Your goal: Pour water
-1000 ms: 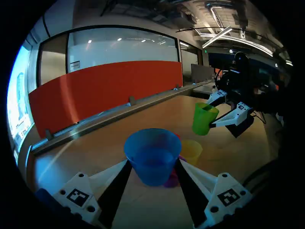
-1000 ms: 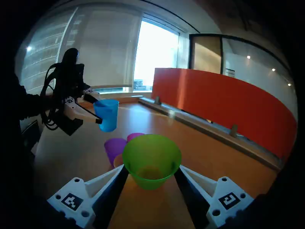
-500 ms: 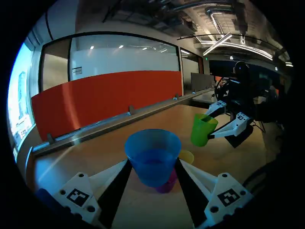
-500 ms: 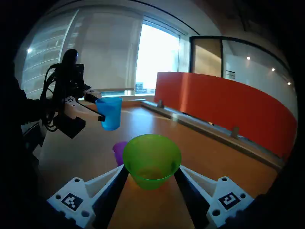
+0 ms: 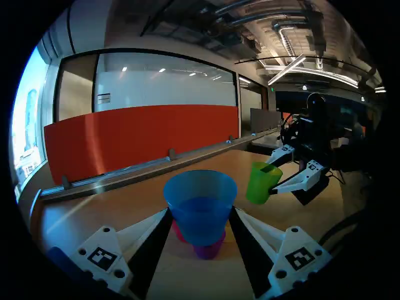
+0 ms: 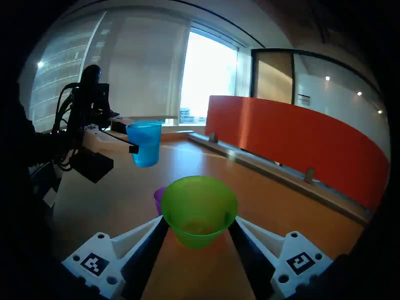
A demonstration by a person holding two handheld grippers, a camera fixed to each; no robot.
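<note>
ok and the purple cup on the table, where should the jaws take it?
Grip the purple cup by its side wall just under the rim, coming in level from the side. It seems to stand upright and taper toward its base, so a high grip should hold. A pink cup sits close beside it; approach from the opposite side.

- translucent blue plastic cup [image 5: 200,205] — smooth, slightly glossy
- translucent green plastic cup [image 6: 199,210] — same smooth sheen
- light brown wooden tabletop [image 6: 280,200] — smooth, softly reflective
- orange-red partition panel [image 5: 140,132] — matt, even
</note>
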